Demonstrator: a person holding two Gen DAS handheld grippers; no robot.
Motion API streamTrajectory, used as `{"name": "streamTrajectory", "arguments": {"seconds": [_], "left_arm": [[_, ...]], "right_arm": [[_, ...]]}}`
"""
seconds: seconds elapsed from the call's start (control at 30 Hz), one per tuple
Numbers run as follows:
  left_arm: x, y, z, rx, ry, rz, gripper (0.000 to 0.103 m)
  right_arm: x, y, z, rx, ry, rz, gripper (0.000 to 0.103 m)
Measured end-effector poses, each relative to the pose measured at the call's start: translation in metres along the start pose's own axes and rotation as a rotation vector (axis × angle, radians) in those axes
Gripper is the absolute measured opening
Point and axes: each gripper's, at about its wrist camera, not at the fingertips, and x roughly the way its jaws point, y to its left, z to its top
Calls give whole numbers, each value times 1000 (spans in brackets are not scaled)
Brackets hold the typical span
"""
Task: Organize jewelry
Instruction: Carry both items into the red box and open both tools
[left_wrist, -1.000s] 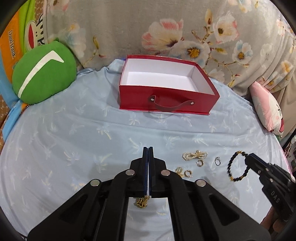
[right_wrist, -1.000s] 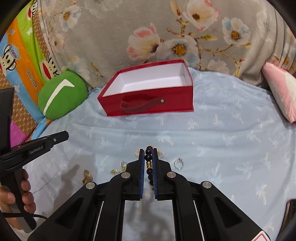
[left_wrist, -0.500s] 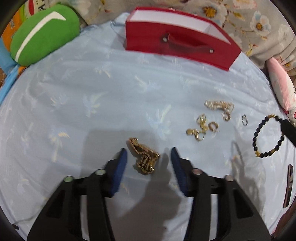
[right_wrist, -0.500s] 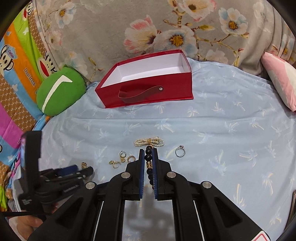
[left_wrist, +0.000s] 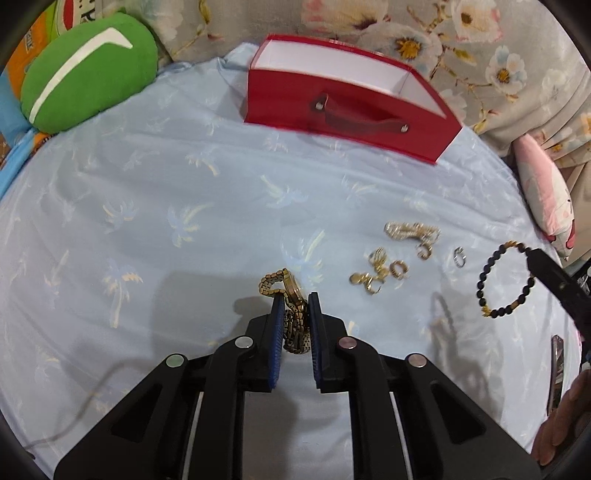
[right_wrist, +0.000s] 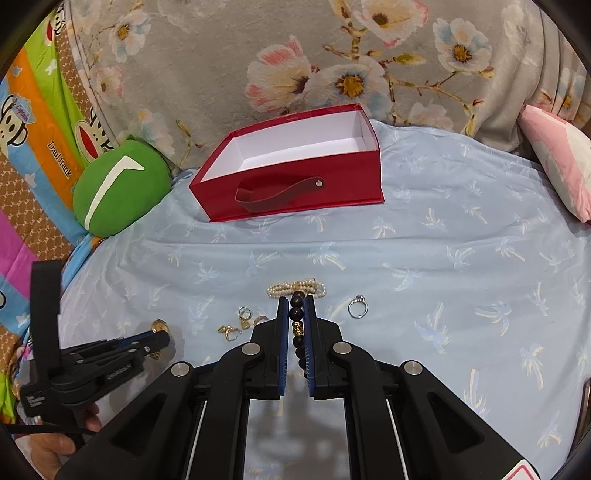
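Observation:
A gold watch (left_wrist: 286, 284) lies on the pale blue sheet (left_wrist: 184, 221). My left gripper (left_wrist: 295, 299) has its jaws closing on the watch, and the blue pads touch its band on both sides. In the right wrist view the left gripper (right_wrist: 162, 338) sits low at the left with the watch (right_wrist: 159, 325) at its tip. My right gripper (right_wrist: 297, 299) is shut on a black bead bracelet (right_wrist: 296, 314), which hangs above the sheet (left_wrist: 480, 282). An open red box (left_wrist: 351, 110) with a white inside stands at the back.
A pearl bracelet (left_wrist: 410, 230), several gold earrings (left_wrist: 376, 273) and a silver ring (left_wrist: 459, 256) lie between the grippers. A green cushion (left_wrist: 88, 70) sits at the back left and a pink pillow (left_wrist: 543, 199) at the right. Floral fabric rises behind the box.
My left gripper came down, opened over the gold watch and then closed around it. The right gripper has kept still with the bead bracelet in it.

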Motion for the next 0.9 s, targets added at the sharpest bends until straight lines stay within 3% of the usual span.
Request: {"name": "streamTrajectory", "arguments": {"seconds": [0.23,0.5,0.7,0.9], "left_arm": [[-36,-10,47,46,-109,-8,12],[-50,-23,140,102,-245,47,12],[-33,-32,218,125,-304,60,12],[11,-40,279,150,-327,125,12]], "right_arm": [[-9,9,43,-53,-79,1,7],[12,16,135,-100,-166,3,7],[59,15,203,-116,-184,-7,7],[121,12,243,-150,-173,-48,7]]}}
